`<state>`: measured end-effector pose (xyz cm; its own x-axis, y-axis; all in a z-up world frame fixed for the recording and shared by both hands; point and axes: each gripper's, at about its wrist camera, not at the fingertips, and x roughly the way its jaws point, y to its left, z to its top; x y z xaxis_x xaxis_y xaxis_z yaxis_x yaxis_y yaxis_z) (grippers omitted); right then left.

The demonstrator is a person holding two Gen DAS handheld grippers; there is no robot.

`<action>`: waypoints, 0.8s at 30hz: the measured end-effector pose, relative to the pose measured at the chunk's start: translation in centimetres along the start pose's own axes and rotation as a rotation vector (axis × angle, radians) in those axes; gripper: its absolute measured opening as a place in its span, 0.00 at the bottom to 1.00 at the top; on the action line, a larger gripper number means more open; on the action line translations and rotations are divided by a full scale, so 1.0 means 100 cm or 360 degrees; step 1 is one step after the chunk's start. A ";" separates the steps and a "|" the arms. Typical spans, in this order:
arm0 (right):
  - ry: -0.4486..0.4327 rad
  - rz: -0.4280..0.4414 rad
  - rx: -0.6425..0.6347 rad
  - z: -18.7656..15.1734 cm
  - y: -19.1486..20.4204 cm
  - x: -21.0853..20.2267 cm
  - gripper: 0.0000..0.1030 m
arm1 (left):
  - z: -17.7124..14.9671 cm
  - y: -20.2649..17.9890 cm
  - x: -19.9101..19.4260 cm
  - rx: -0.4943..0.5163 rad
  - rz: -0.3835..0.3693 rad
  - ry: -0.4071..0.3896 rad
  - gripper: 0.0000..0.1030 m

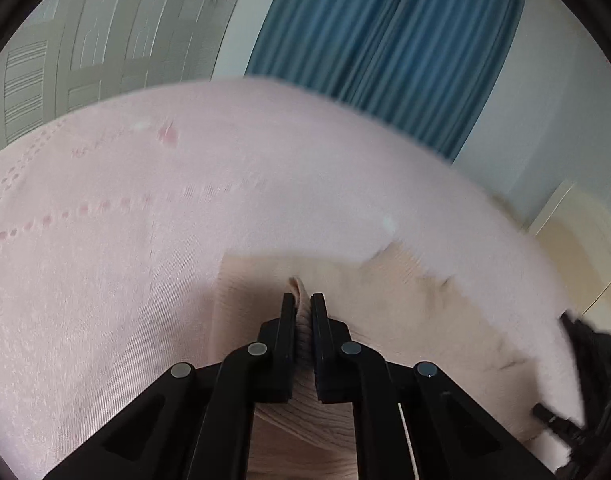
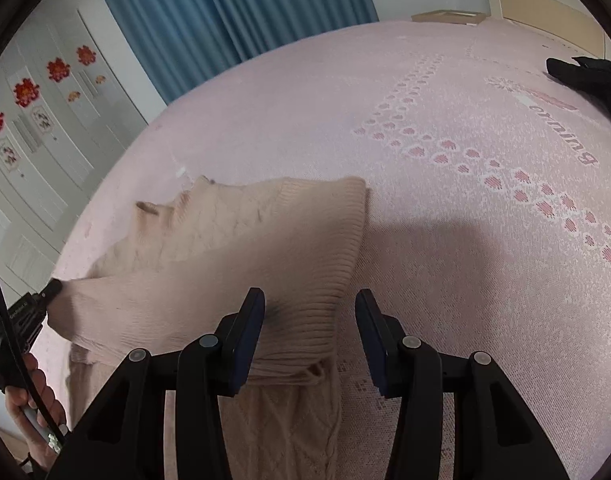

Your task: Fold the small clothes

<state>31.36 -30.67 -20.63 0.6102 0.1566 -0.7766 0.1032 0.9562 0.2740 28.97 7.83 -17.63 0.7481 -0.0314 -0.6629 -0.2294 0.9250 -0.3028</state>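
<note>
Item: beige cable-knit small sweater [image 2: 241, 248], lying on a pink woven bedspread with rows of darker pink motifs [image 2: 445, 128], lower left of centre in the right wrist view.

Left gripper [image 1: 303, 300]: jaws pressed together, pinching a raised ridge of the sweater's ribbed fabric at bottom centre of its own view.

Right gripper [image 2: 310, 300]: jaws spread, pads clear of cloth; the sweater's ribbed hem lies between and beneath the fingers, nearer the left one.

A hand [image 2: 33, 392] shows at lower left.
</note>
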 end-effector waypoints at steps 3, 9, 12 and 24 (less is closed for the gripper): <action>0.0064 -0.0090 -0.0029 -0.002 0.002 0.011 0.45 | -0.010 0.000 0.007 0.0046 0.0092 0.0076 0.09; 0.0049 -0.0187 -0.0092 -0.007 0.006 0.013 0.48 | -0.014 0.004 0.002 0.0011 0.0014 0.0133 0.38; 0.0037 -0.0203 -0.0080 -0.008 0.005 0.010 0.51 | -0.022 -0.003 -0.005 0.0115 0.0071 0.0126 0.46; -0.0243 -0.0262 -0.0116 -0.027 0.009 -0.052 0.49 | -0.049 0.017 -0.064 0.0079 0.0047 0.0109 0.47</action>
<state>26.16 -29.96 -17.94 0.7022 -0.0370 -0.7110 0.1577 0.9819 0.1046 20.72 7.77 -17.26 0.6969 -0.0280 -0.7167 -0.2184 0.9435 -0.2492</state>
